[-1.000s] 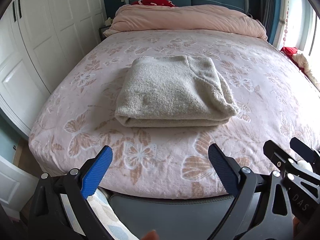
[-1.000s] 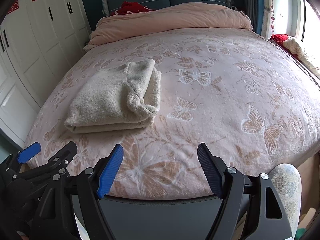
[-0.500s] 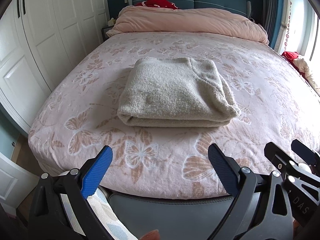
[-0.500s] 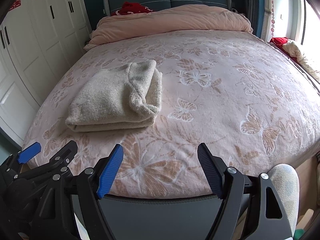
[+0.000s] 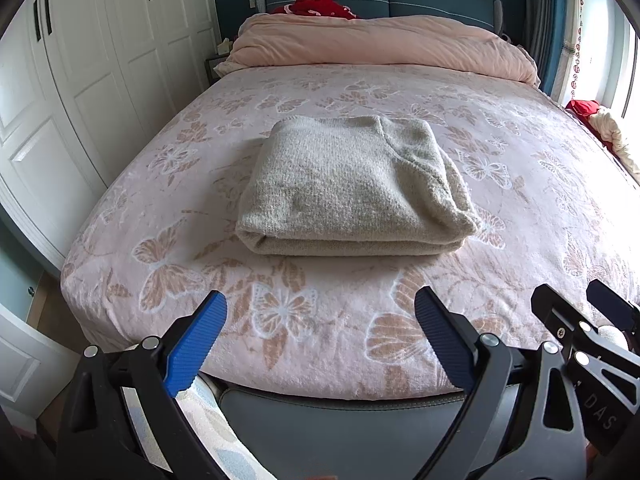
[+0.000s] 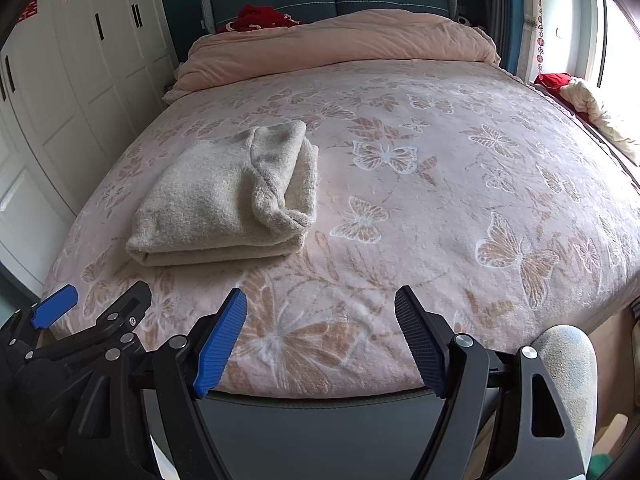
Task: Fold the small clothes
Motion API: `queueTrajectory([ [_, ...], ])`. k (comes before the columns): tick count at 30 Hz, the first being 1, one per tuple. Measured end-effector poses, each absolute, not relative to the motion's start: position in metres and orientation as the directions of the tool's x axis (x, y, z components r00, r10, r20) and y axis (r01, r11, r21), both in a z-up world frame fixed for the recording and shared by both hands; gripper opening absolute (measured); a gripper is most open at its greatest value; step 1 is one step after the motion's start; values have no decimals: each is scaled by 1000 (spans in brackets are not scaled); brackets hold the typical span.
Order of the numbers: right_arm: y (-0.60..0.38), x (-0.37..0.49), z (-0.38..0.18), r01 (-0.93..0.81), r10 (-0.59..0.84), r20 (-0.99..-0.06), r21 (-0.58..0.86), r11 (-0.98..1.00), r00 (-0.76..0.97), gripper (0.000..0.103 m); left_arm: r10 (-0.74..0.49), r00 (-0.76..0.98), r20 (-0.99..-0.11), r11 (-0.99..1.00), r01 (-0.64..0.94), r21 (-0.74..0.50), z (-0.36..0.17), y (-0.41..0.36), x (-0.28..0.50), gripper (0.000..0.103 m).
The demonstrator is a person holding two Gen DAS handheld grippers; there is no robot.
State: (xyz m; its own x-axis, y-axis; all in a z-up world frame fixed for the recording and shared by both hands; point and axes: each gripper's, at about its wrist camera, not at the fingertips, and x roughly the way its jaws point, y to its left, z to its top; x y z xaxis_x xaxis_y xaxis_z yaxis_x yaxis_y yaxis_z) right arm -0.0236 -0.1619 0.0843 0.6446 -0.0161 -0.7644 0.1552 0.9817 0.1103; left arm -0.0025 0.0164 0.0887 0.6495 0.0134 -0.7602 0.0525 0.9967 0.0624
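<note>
A beige knitted sweater (image 5: pixel 352 188) lies folded into a thick rectangle on the bed, ahead of my left gripper and a little right of centre. In the right wrist view the sweater (image 6: pixel 228 200) lies at the left. My left gripper (image 5: pixel 320 328) is open and empty, held over the foot edge of the bed, short of the sweater. My right gripper (image 6: pixel 320 328) is open and empty, to the right of the left one, also at the foot edge. The right gripper's side shows at the right edge of the left wrist view (image 5: pixel 588 344).
The bed has a pink butterfly-pattern cover (image 5: pixel 500 160) and a rolled pink duvet (image 5: pixel 380 44) at the headboard. White wardrobe doors (image 5: pixel 80 80) line the left side. Red and cream cloth (image 6: pixel 584 96) lies by the window at right. A dark padded footboard (image 5: pixel 340 420) is below the grippers.
Both grippers have shifted slightly, so the bed and sweater sit a little lower and nearer in view. The sweater has not moved. Both grippers stay open.
</note>
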Motion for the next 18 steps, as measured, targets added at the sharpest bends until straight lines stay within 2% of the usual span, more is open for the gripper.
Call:
queueTrajectory([
  [18, -157, -25, 86, 176, -30, -761, 112, 978, 648, 75, 21, 665, -747, 996, 53, 76, 90, 16, -1, 94],
])
